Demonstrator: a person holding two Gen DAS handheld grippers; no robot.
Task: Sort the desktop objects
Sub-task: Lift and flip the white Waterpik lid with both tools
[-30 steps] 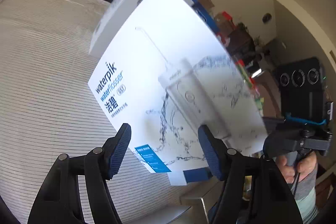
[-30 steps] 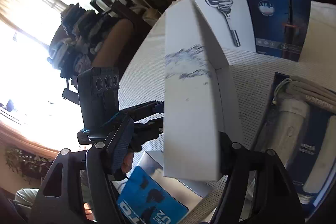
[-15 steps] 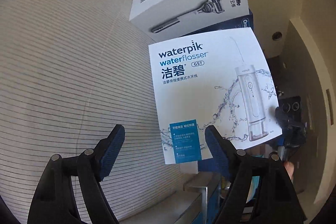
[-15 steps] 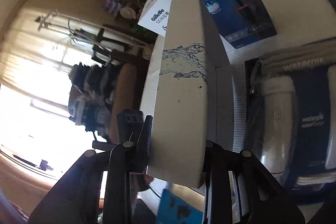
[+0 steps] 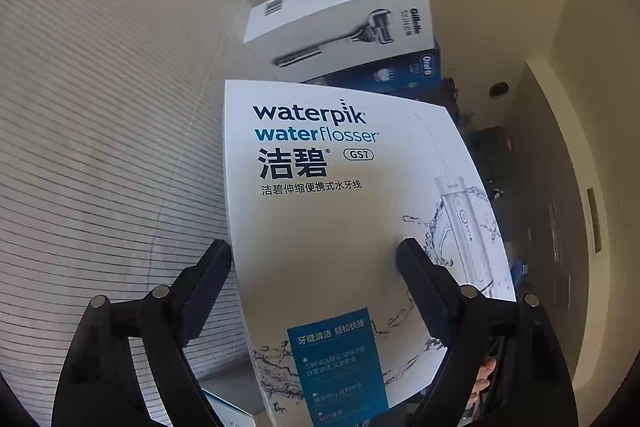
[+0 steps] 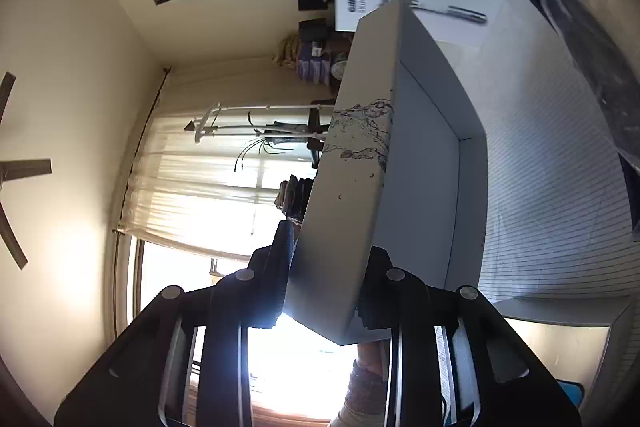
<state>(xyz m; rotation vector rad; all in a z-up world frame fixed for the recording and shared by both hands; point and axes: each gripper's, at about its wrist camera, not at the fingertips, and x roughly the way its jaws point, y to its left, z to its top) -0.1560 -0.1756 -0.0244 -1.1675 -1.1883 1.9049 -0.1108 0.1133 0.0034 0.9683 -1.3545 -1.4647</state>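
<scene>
A white Waterpik box lid (image 5: pixel 340 207) fills the left wrist view, its printed face towards the camera. My left gripper (image 5: pixel 314 247) is open with its jaws closing. The lid's lower part shows between the fingers: the left pad sits at the lid's left edge and the right finger lies in front of its face. In the right wrist view my right gripper (image 6: pixel 332 243) is shut on one side wall of the lid (image 6: pixel 360 167), which is held up off the table, hollow side to the right.
A white Gillette box (image 5: pixel 340 23) and a blue Oral-B box (image 5: pixel 400 71) stand behind the lid on the striped tablecloth (image 5: pixel 100 147); the same Gillette box (image 6: pixel 420 3) shows in the right wrist view. A grey box (image 6: pixel 560 311) lies at the near table edge.
The right jaws went from wide to clamped on the lid's side wall, and that view rolled over. The lid turned square to the left camera and came closer; the left jaws spread wider.
</scene>
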